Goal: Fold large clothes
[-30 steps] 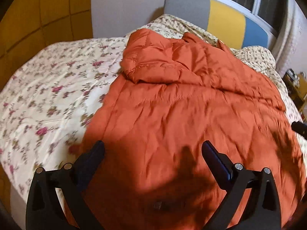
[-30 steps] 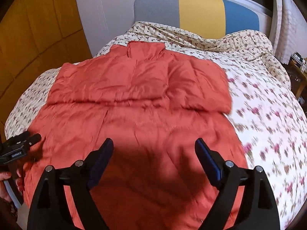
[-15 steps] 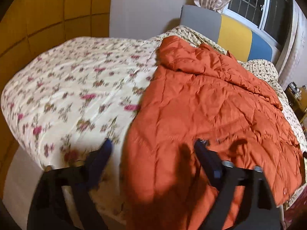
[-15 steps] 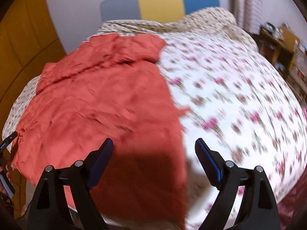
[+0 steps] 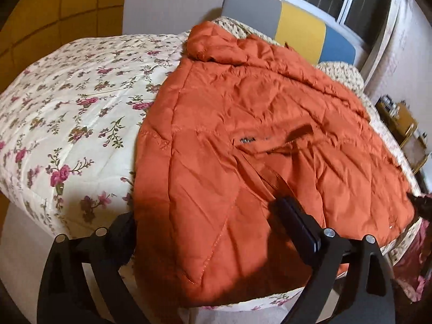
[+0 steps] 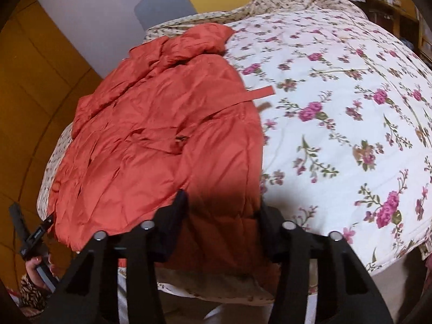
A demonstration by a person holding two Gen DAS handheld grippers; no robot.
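two grippers sit at the orange jacket's (image 5: 256, 140) hem, near edge of the bed (image 5: 70, 113). right gripper (image 6: 221, 216) jaws have just been closing on the hem corner; left gripper (image 5: 205, 224) wide, straddling the other corner (not pinched). step: grasping hem. next: close left, lift hem toward collar.
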